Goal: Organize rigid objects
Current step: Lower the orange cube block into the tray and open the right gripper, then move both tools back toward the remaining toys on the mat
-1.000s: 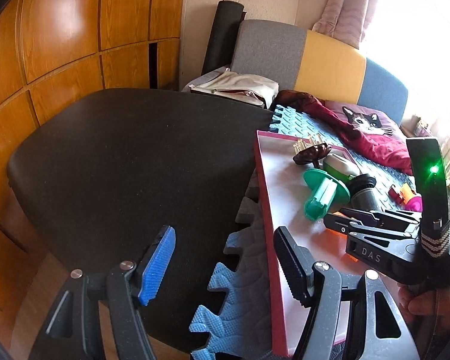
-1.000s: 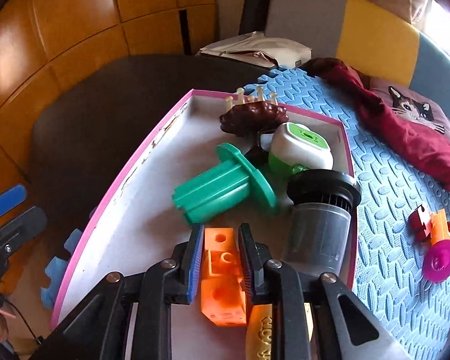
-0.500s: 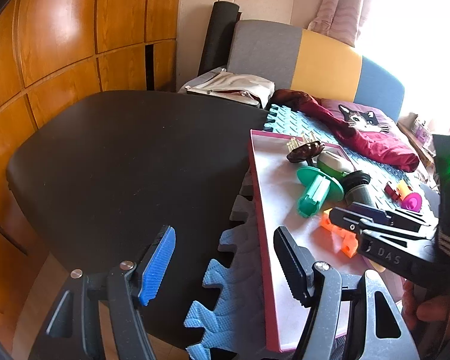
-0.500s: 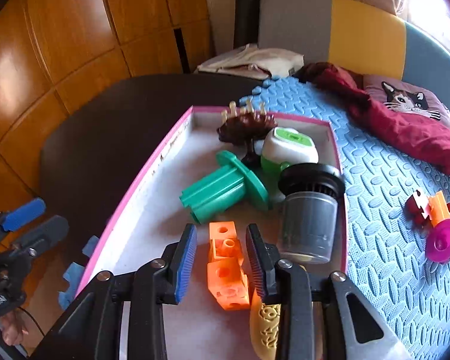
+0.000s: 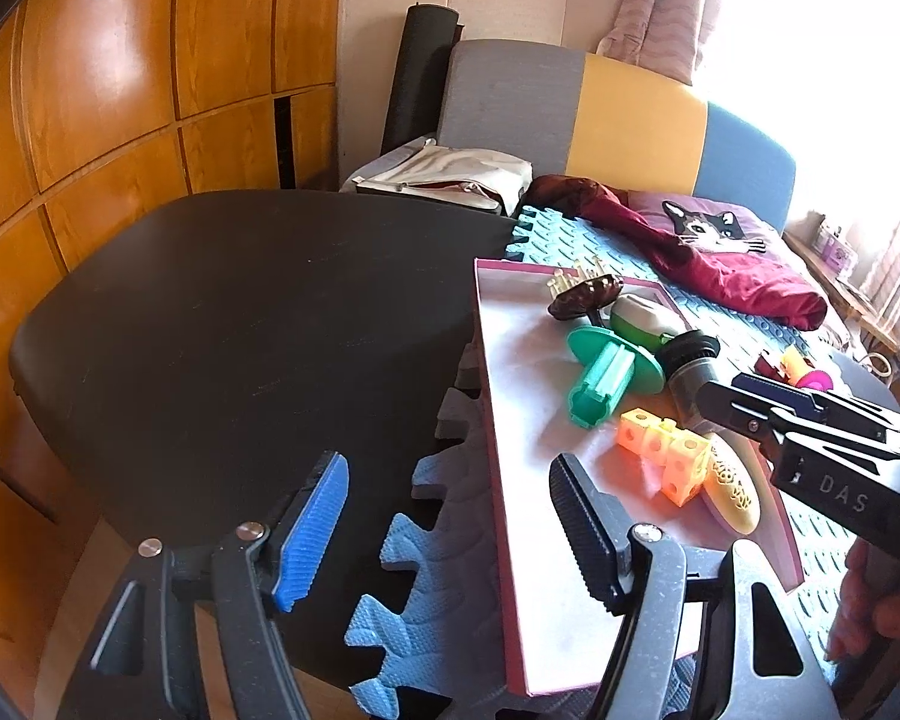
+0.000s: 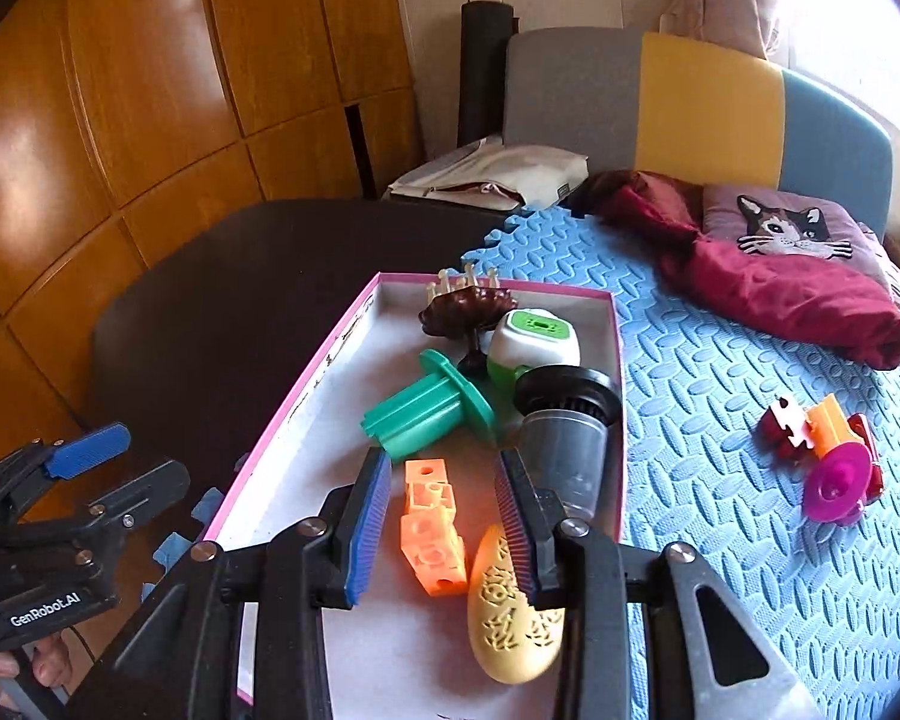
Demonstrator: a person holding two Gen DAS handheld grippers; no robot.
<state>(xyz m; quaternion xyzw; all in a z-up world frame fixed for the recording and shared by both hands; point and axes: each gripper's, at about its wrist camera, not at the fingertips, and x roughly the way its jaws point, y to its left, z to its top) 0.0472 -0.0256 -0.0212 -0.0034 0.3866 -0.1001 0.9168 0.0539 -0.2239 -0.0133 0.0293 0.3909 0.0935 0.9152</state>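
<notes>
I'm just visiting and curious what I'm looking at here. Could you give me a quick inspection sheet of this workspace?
Surface: dark table partly covered by blue foam mat.
Job's things: pink-rimmed tray holds orange block, yellow egg-shaped piece, green flanged part, grey cylinder, green-white gadget, brown comb-like piece.
Clutter: red, orange and magenta toy pieces on the mat.
Grippers: left gripper open, empty; right gripper open around the orange block.
Cables: nothing seen.
Surroundings: wooden panels, cat cushion, maroon cloth.
</notes>
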